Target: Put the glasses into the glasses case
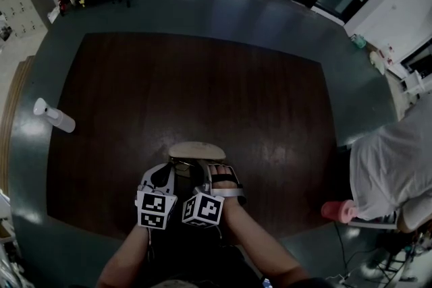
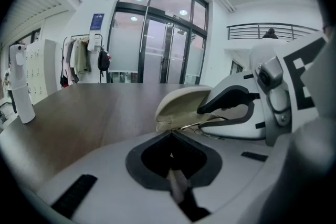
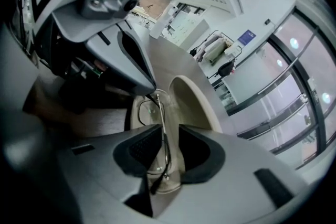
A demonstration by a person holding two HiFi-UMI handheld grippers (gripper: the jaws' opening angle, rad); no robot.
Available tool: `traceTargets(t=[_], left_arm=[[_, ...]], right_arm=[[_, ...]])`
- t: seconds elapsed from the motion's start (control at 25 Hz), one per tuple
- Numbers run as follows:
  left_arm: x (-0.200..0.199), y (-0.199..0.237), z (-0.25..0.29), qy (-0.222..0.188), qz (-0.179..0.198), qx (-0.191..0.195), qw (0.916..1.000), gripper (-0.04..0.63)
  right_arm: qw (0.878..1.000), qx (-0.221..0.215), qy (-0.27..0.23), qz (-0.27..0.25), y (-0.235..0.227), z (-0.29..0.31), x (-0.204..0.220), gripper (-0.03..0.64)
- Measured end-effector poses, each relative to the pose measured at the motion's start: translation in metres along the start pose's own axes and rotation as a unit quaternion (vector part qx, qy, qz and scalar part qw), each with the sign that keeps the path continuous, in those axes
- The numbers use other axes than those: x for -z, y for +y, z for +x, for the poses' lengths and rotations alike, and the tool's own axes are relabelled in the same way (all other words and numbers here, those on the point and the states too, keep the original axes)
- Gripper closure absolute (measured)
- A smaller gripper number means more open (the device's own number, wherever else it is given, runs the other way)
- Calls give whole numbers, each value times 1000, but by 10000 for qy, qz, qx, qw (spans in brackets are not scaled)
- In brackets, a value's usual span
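A beige glasses case (image 1: 197, 150) lies open on the dark wooden table (image 1: 202, 84), with both grippers at its near side. In the right gripper view the thin-framed glasses (image 3: 144, 113) lie in the case's lower half, below the raised lid (image 3: 191, 99). One temple runs back between the pads of my right gripper (image 3: 164, 136), which is open and does not press on it. My left gripper (image 2: 170, 136) has its jaws together at the case's near rim and seems to pinch it. The case (image 2: 181, 102) and the wire glasses (image 2: 191, 126) lie just beyond its tips.
A white spray bottle (image 1: 54, 116) stands at the table's left edge. A red object (image 1: 337, 211) and a pale cloth-covered shape (image 1: 388, 158) are off the table's right side. Glass doors and hanging coats (image 2: 79, 57) are far behind.
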State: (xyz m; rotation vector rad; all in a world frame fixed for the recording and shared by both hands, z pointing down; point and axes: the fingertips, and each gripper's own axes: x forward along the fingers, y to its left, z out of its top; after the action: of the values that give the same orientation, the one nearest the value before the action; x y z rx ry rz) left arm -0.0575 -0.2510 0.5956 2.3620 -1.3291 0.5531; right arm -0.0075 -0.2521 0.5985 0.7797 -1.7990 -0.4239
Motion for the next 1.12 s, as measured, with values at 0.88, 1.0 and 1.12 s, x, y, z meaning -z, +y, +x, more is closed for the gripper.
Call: traceTargets(t=[0.88,1.0,1.12], left_arm=[[4,-15,-38,-134,-224,-541,9982,589],[2,-28,-55,-284,-264,-662,9971,589],[-9,-43,-80,-628,-321,-761,9946,589]], right_arm=[[9885,125,-612,1380,2,-93,29,535],[9825,159,-780,1683,-1,-117,36,535],[9715,188,-1021,2131,-5,-144,41,544]])
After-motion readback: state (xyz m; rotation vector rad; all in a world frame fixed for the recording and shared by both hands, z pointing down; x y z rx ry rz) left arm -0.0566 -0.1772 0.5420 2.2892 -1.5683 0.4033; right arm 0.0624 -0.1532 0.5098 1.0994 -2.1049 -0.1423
